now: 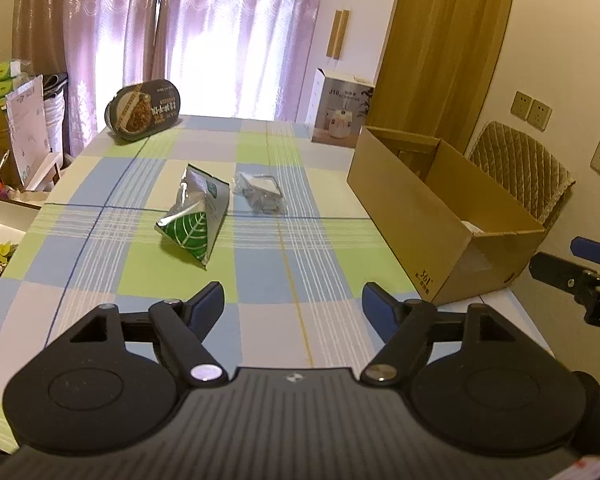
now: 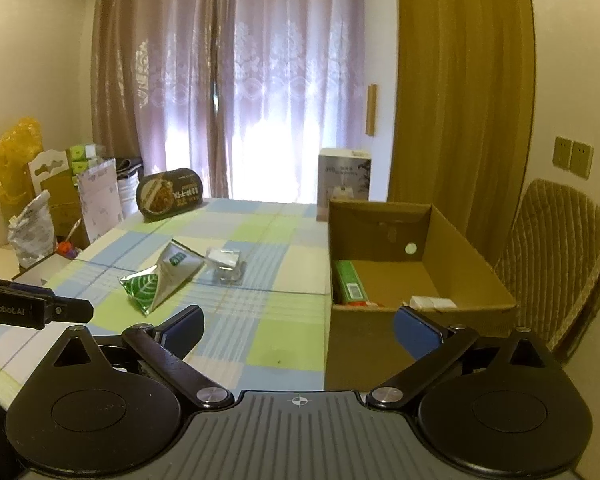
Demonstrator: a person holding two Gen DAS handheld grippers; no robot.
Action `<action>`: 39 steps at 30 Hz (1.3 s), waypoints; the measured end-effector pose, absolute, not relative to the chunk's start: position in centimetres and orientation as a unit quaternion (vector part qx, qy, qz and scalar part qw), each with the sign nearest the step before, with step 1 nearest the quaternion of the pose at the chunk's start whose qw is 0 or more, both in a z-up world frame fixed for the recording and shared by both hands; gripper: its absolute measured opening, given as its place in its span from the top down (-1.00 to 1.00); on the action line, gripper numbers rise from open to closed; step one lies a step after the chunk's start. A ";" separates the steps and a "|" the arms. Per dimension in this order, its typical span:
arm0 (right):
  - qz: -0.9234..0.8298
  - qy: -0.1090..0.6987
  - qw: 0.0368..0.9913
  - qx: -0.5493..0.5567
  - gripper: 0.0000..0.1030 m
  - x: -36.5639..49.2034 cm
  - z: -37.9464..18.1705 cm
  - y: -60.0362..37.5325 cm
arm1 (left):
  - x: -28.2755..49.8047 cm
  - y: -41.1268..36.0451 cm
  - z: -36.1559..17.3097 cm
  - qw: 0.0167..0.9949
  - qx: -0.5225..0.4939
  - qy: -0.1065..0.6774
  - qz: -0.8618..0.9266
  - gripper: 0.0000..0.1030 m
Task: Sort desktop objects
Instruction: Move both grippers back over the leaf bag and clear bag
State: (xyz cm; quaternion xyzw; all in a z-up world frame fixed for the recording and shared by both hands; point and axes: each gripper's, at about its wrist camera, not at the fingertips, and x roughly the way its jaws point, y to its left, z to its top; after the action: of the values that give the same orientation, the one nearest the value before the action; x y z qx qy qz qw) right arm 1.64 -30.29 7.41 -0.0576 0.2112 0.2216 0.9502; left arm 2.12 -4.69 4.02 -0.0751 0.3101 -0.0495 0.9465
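A green and silver snack bag (image 1: 194,218) (image 2: 160,280) lies on the checked tablecloth (image 1: 260,280), with a small clear plastic packet (image 1: 260,192) (image 2: 225,265) just right of it. An open cardboard box (image 1: 440,216) (image 2: 420,276) stands at the table's right side; a green carton (image 2: 350,282) and a white item (image 2: 432,303) lie inside. My left gripper (image 1: 292,304) hovers open and empty short of the bag. My right gripper (image 2: 298,326) is open and empty near the box's front left corner. Its fingertip (image 1: 592,250) shows at the left wrist view's right edge.
A dark oval noodle tub (image 1: 144,110) (image 2: 170,194) leans at the table's far left corner. A white appliance box (image 1: 340,108) (image 2: 344,178) stands at the far edge. A quilted chair (image 2: 556,256) is right of the cardboard box. Cluttered boxes (image 1: 4,160) sit left of the table.
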 end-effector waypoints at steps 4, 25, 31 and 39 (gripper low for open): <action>0.231 0.208 0.949 -0.058 -0.96 1.5 7.5 -29.8 | 2.0 -4.3 4.3 0.947 -0.075 0.308 -0.046 -0.44; 0.316 0.242 0.917 -0.038 -0.96 6.3 7.3 -24.2 | 4.3 0.7 6.1 0.944 -0.036 0.327 0.002 -0.63; 0.329 0.260 0.907 -0.041 -0.96 10.0 6.2 -21.8 | 8.2 2.2 4.6 0.937 -0.026 0.349 -0.006 -0.63; 0.334 0.302 0.891 -0.057 -0.96 17.0 3.7 -17.8 | 15.6 4.1 2.1 0.916 -0.001 0.398 -0.043 -0.67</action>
State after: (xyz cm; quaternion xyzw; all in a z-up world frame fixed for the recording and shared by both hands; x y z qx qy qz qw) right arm 16.98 -17.75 3.67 -0.0567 0.3019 0.3342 0.8910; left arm 15.58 4.15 2.06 -0.0012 0.3978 -0.0427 0.9165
